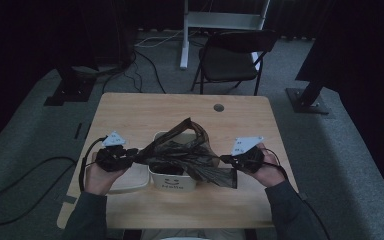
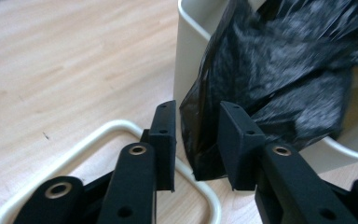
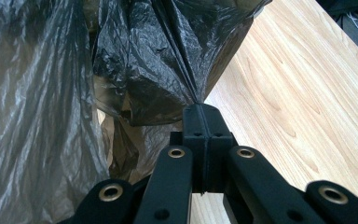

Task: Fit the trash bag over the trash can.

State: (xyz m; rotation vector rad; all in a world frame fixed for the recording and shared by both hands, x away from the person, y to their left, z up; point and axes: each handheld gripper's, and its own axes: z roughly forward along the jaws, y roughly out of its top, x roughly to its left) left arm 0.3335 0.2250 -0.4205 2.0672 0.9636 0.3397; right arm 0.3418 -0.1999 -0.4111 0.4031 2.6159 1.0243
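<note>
Left gripper [image 2: 196, 140]: jaws apart, black bag [image 1: 190, 157] loose between them
Right gripper [image 3: 205, 116]: clamped on bag
Risk: bag edge can be dropped beside the white bin [image 1: 172, 182]

On the table [image 1: 130, 112], the bag [image 1: 190, 155] drapes over the bin [image 1: 172, 182]; a lid [image 1: 130, 180], seemingly, lies left.

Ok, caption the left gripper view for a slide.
Open left gripper straddling the edge of a crinkled black plastic bag draped into a white plastic bin.
</note>
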